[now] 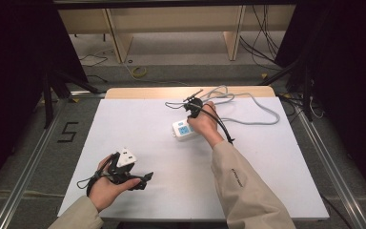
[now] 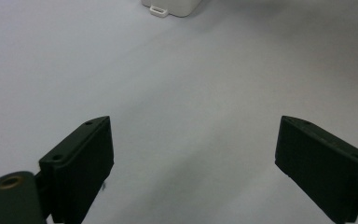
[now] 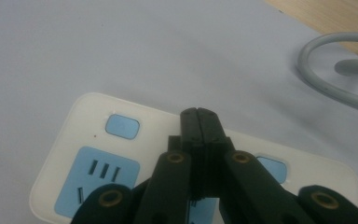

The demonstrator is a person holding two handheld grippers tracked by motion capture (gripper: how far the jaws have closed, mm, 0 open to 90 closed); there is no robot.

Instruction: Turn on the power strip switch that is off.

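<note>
While the right hand (image 1: 204,125) reaches across the middle of the desk (image 1: 138,119), the right gripper (image 1: 191,106) sits over a white power strip (image 1: 185,130) with its jaws pressed together and nothing between them. Seen from the right gripper view, the closed jaw tips lie above the strip's top face, between two blue buttons (image 3: 122,126), with a blue socket panel (image 3: 98,179) at lower left; whether the tips touch the strip cannot be told. A grey cable (image 1: 252,107) runs from the strip and loops toward the far right of the desk. The left hand (image 1: 106,188) rests near the front left edge, well apart from the strip, holding the left gripper (image 1: 145,177). Its jaws stand wide apart over bare white desk surface and hold nothing. A white block (image 2: 171,6) appears at the top edge of the left gripper view, too cropped to identify.
</note>
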